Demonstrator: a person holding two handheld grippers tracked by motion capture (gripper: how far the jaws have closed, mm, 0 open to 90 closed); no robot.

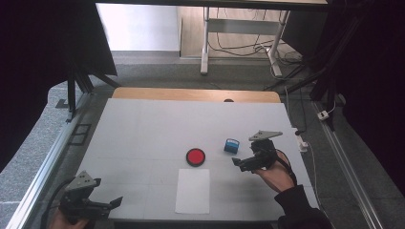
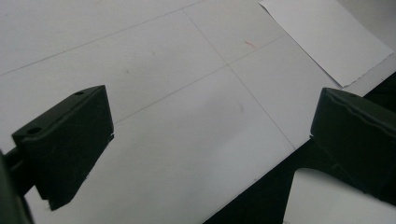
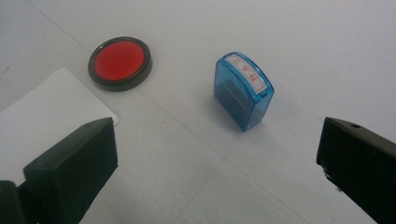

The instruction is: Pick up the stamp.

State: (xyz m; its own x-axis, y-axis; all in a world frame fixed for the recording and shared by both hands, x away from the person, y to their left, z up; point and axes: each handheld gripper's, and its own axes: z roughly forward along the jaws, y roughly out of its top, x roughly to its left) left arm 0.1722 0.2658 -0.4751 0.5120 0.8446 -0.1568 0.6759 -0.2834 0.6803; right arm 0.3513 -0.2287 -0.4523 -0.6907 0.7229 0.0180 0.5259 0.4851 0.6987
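Black jaws of the right gripper (image 3: 217,172) stand wide apart and empty in the right gripper view, and the blue stamp (image 3: 243,89) stands on the table just ahead of them, roughly on the line between them. It sits upright on its base with its labelled top slanted up; its long axis runs across the jaws' approach at an angle, so a slight turn of the hand would probably be needed to close on its flat sides. From above, the stamp (image 1: 231,145) lies just beyond and left of this gripper (image 1: 244,163), well apart from the left gripper (image 1: 102,206), which waits open and empty at the near left edge. Further left lie the red ink pad (image 1: 196,156) and the white paper sheet (image 1: 193,190), both clear of the stamp. Bare table (image 1: 143,129) surrounds it.
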